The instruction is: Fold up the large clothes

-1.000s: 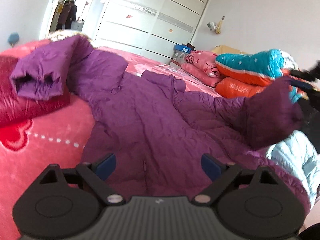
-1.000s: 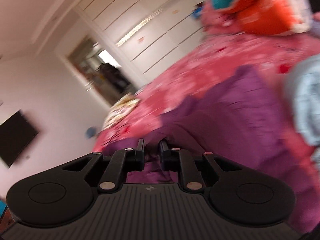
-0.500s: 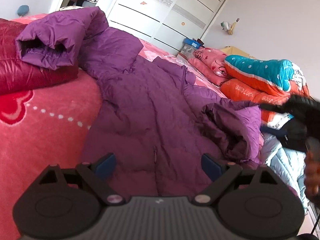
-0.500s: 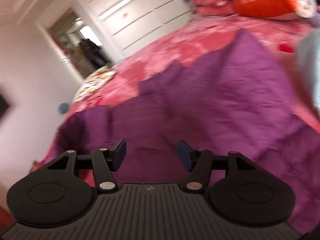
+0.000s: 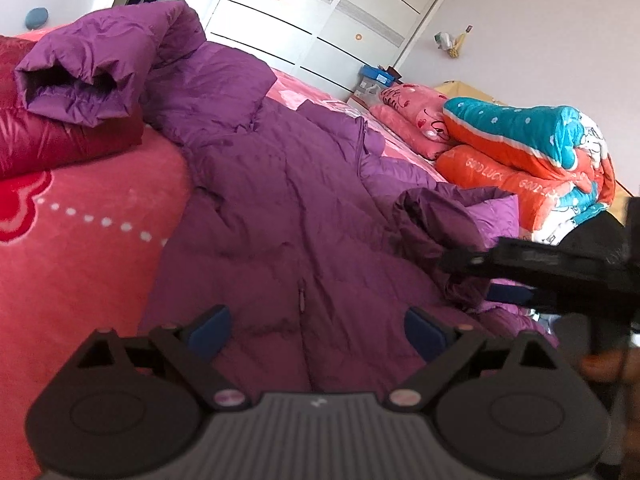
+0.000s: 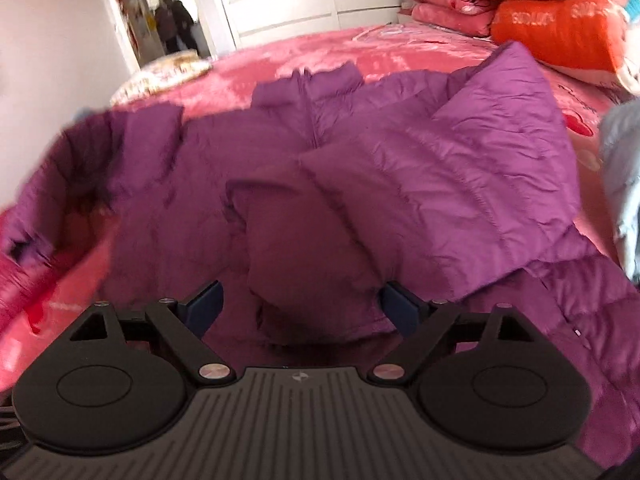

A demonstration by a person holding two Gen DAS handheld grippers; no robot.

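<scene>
Left gripper [image 5: 318, 330]: jaws wide apart, nothing between the blue pads; it hangs over the lower front of the purple jacket [image 5: 280, 216].

Right gripper [image 6: 300, 306]: jaws opening, spread wide. The end of the folded sleeve [image 6: 312, 240] sits between the pads, which do not press on it. In the left wrist view the same gripper comes in from the right edge at the sleeve, with a bit of a hand [image 5: 612, 364] behind it.

Jacket lies zip side up on the pink bed [image 5: 92, 220], hem toward the cameras, collar away. One sleeve is folded across the chest. The other sleeve [image 5: 92, 76] is draped over a dark red jacket [image 5: 60, 140] at the left side, cuff open toward the camera.

A pale blue garment [image 6: 622, 184] lies just beside the jacket's right edge.

Farther back on the bed: pink pillows [image 5: 412, 116] and a rolled orange and teal quilt [image 5: 528, 148].

Beyond the bed: white wardrobe doors [image 5: 320, 20], a blue box [image 5: 378, 76] by the wall, and an open doorway [image 6: 172, 20] with people standing in it.
</scene>
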